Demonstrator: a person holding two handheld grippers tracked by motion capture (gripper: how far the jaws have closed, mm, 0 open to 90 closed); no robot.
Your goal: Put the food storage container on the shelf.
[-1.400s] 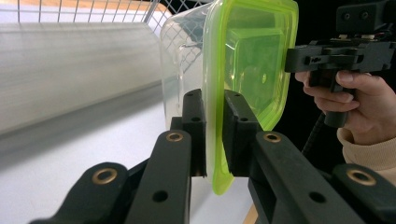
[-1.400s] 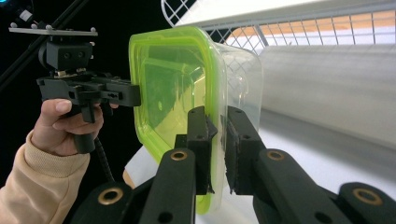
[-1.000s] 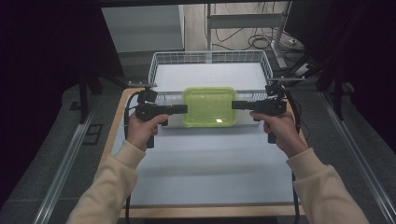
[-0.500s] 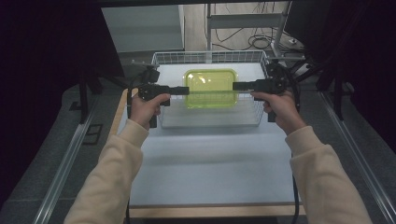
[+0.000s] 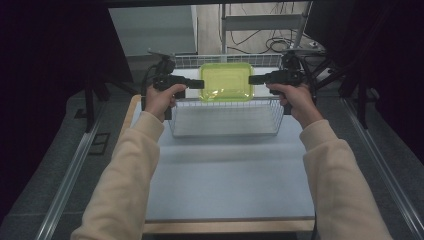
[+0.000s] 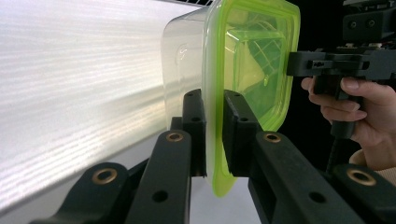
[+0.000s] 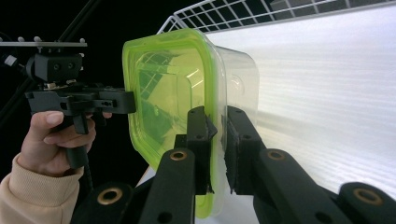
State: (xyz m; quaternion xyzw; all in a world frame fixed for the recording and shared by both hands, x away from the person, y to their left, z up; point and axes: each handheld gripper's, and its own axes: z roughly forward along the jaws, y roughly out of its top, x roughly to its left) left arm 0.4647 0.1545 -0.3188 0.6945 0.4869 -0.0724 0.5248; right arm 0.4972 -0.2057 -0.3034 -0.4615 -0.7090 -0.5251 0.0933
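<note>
— Container [image 5: 226,81], where is it from above?

— High view: 1 clear box with a green lid, hanging over the far half of the wire basket [image 5: 225,131], level with its far rim. I hold it from both ends, my left gripper [image 5: 199,83] on one short side and my right gripper [image 5: 252,79] on the other. I judge 2 holds are there to keep it flat while it hangs above the basket.

— And from your left gripper view?

— My 2 black jaws are clamped on the lid's overhanging lip [image 6: 212,140], 1 jaw above it and 1 below. The clear body sits on 1 side of the lip, the green top on the other. Beyond the far end I see my other hand [image 6: 362,119] with its gripper.

— Right gripper view?

— Same story: 2 jaws pinched on the green lip [image 7: 215,140], probably because it is the only thin edge to bite. Basket wire [image 7: 224,14] shows past the container. Count: 1 container, 1 basket, 2 grippers, both closed on the rim.
</note>
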